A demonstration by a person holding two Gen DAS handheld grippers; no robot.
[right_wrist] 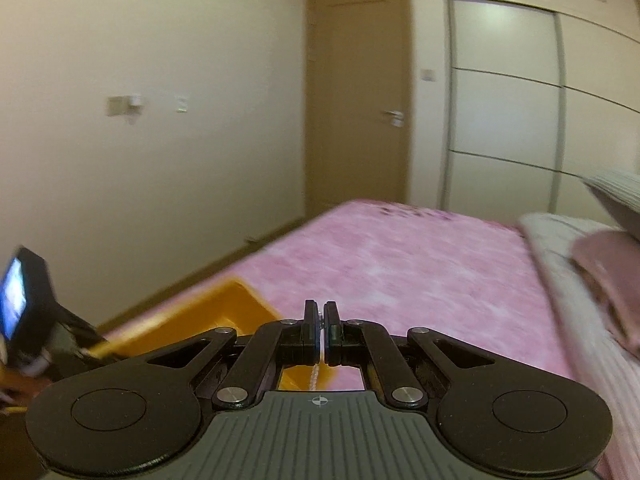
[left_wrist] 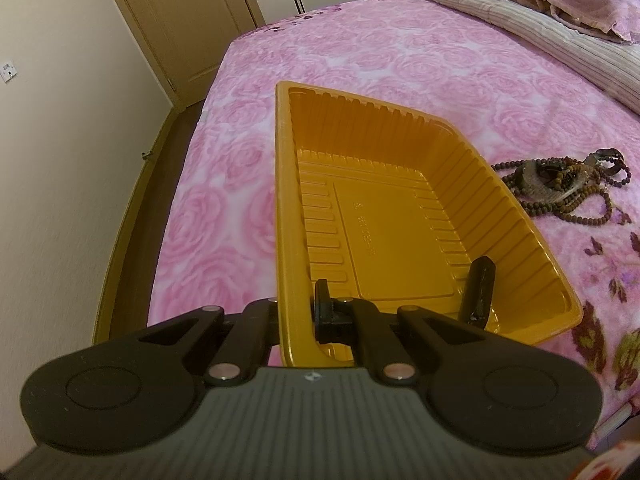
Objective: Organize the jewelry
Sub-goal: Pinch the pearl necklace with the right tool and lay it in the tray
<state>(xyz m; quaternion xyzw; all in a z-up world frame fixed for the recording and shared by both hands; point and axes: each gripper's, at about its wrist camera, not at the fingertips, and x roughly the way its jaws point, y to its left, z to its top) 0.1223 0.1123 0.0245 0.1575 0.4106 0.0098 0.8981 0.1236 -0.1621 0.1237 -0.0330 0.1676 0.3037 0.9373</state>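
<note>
My left gripper (left_wrist: 298, 312) is clamped on the near left wall of an orange plastic tray (left_wrist: 400, 216), one finger (left_wrist: 321, 300) inside the tray, the other outside and hidden behind the wall. The tray is ribbed, shallow and has nothing lying in it; it sits on a pink rose-patterned bedspread (left_wrist: 360, 52). To the tray's right, apart from it, lies a tangled heap of dark brown bead strands (left_wrist: 560, 188) with other pieces I cannot make out.

My right gripper (right_wrist: 321, 332) is lifted above the bed, jaws pinched tight on a thin pale chain (right_wrist: 316, 372) that hangs down between the fingers. Below it, blurred, I see the tray's corner (right_wrist: 224, 312) and the other gripper's handle (right_wrist: 28, 300).
</note>
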